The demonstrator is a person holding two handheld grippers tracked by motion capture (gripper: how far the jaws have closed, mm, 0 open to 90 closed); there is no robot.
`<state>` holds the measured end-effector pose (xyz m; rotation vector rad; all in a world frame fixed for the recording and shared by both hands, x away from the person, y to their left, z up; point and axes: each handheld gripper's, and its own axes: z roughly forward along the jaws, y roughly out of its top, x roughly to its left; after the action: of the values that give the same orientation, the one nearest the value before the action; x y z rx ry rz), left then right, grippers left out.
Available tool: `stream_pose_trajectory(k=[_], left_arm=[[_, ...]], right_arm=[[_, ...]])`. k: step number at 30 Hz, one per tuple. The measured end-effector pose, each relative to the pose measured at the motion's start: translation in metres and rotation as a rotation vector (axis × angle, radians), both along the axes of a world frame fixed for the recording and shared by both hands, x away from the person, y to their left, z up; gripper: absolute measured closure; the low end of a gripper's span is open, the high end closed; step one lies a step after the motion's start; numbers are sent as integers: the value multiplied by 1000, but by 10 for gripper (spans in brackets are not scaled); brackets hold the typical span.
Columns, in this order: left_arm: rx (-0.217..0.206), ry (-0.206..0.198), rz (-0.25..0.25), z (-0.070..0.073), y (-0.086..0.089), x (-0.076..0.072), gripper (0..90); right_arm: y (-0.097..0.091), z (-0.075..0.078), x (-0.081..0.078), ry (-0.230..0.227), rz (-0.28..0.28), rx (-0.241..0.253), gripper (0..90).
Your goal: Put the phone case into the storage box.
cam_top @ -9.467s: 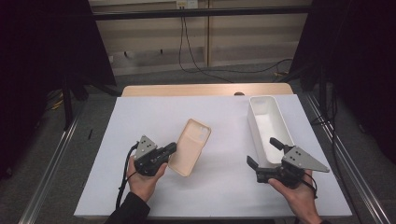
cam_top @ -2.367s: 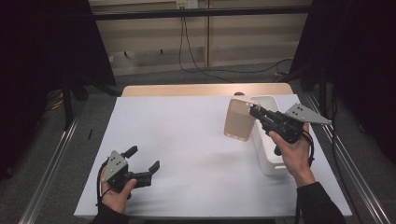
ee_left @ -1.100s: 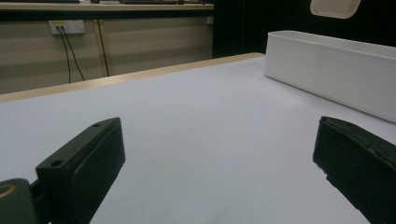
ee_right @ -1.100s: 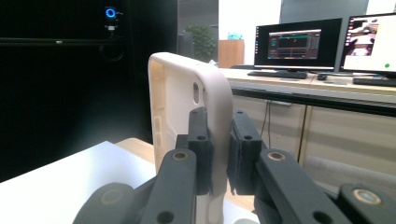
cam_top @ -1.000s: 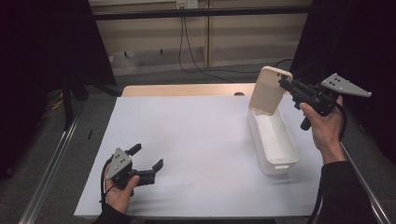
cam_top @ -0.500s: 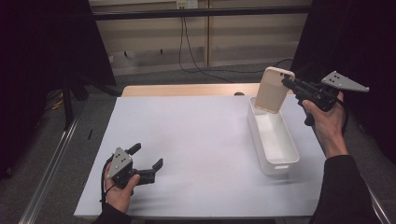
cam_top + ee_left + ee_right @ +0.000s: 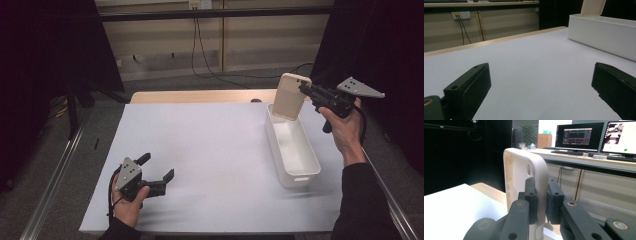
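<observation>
- Since a second ago: beige lid point(image 7: 290, 96) lowered a little toward far end of white bin point(image 7: 292, 150); right gripper point(image 7: 306, 91) down with it; left gripper point(image 7: 159, 175) same spot on surface point(image 7: 210, 150).
- Right gripper clamped on lid's top edge, jaws nearly closed on the thin wall, seen close in right gripper view point(image 7: 541, 202).
- Lid upright, lower edge at or just inside bin's far end; contact not clear.
- Left gripper wide open, empty, resting low near front-left of surface, well apart from bin.
- Risk: lid held by one edge only, could pivot or slip in the pinch while laying down.
- Risk: lower edge catching bin rim, tipping or shoving the unbraced bin.
- Risk: lid dropping inside bin instead of seating on rim if released tilted.
- Risk: misaligned corners, lid skewed across opening.
</observation>
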<state>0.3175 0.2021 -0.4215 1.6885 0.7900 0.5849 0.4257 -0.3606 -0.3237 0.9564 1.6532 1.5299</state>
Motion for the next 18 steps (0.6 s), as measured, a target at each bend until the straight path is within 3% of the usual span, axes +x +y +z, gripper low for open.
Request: stream_pose_trajectory(k=[11, 18], left_arm=[[-1, -2, 2, 0, 0, 0, 23], [-3, 1, 2, 0, 0, 0, 23]], right_arm=[[1, -16, 14, 25, 3, -28, 816], [-1, -25, 22, 39, -2, -18, 817]])
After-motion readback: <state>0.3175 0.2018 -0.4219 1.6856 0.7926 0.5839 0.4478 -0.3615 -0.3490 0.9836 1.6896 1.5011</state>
